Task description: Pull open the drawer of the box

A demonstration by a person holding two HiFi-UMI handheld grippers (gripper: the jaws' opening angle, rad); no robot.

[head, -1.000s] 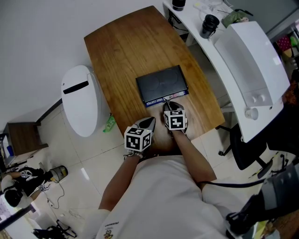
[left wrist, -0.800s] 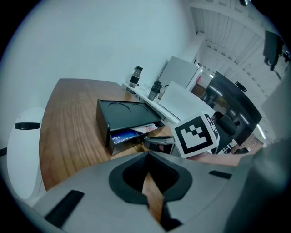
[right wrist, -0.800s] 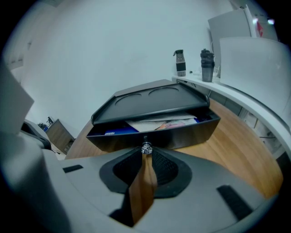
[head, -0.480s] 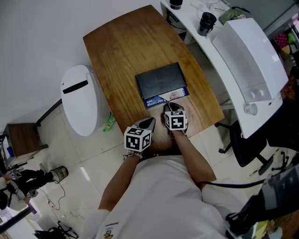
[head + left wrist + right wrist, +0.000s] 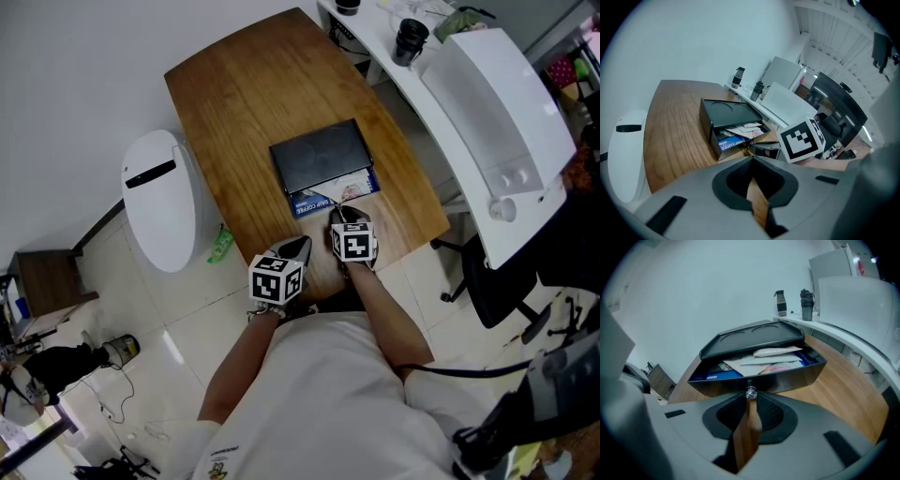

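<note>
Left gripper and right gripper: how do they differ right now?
The right gripper is shut on the knob of the drawer; the left gripper is shut on nothing. The right gripper's tips reach the drawer front; the left gripper sits back by the table edge, apart from the box. Both point toward the box, jaws together.

Saw a low, flat black box (image 5: pixel 319 153) resting level on the wooden desk (image 5: pixel 244 84), nearer its front edge, with a shallow round recess in the lid. Found its drawer (image 5: pixel 335 195) pulled partway out of the near side, toward the person. Noted loose papers, a pale packet and a blue booklet lying inside. Spotted a small shiny knob (image 5: pixel 750 393) at the middle of the drawer front, pinched at the tips of the right gripper (image 5: pixel 749 401).
</note>
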